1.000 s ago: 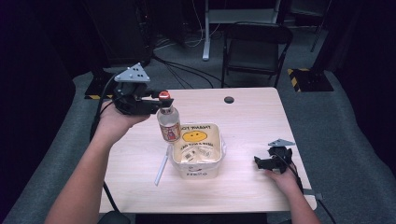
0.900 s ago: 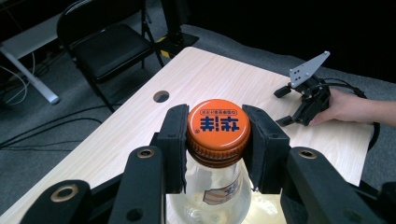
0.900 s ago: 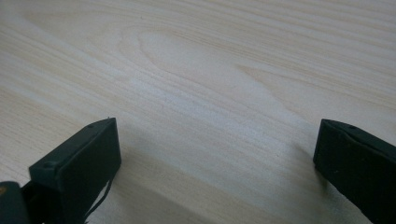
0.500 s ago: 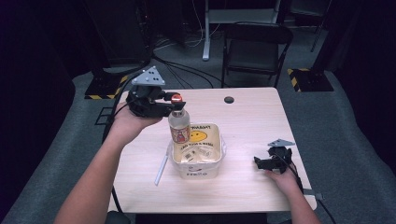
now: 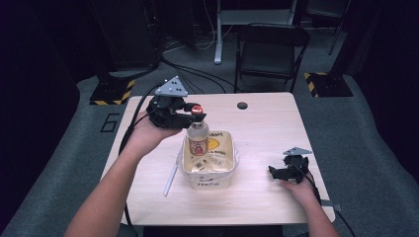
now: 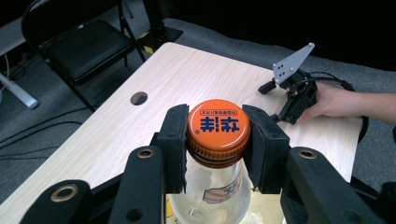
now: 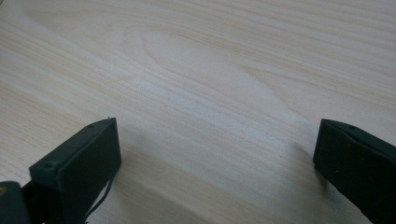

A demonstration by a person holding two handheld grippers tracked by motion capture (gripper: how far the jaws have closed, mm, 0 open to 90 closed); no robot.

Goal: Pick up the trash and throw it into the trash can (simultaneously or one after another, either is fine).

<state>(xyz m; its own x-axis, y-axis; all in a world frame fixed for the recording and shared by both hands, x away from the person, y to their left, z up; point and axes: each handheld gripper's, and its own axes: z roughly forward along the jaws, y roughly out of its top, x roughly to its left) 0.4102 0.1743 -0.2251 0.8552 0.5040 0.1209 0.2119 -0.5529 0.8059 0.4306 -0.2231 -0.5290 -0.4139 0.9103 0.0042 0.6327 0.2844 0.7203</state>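
Note:
A clear glass bottle [image 5: 198,139] with an orange cap [image 6: 218,123] and a red label hangs upright over a cream tub [image 5: 227,173] printed with a yellow smiley. My left gripper [image 5: 193,112] is shut on the bottle's neck just under the cap, and the bottle's lower part is inside the tub's rim. In the left gripper view both black jaws press against the cap's sides. My right gripper [image 5: 279,172] rests low on the table at the right, with its jaws wide apart over bare wood [image 7: 219,102].
A white straw [image 5: 170,179] lies on the wooden table [image 5: 262,128] left of the tub. A round cable hole [image 5: 242,105] sits near the far edge. Beyond the table stands a black folding chair [image 5: 269,49].
My left gripper has carried the bottle to the right, from beside the tub's left edge to over the tub. The right gripper has stayed put.

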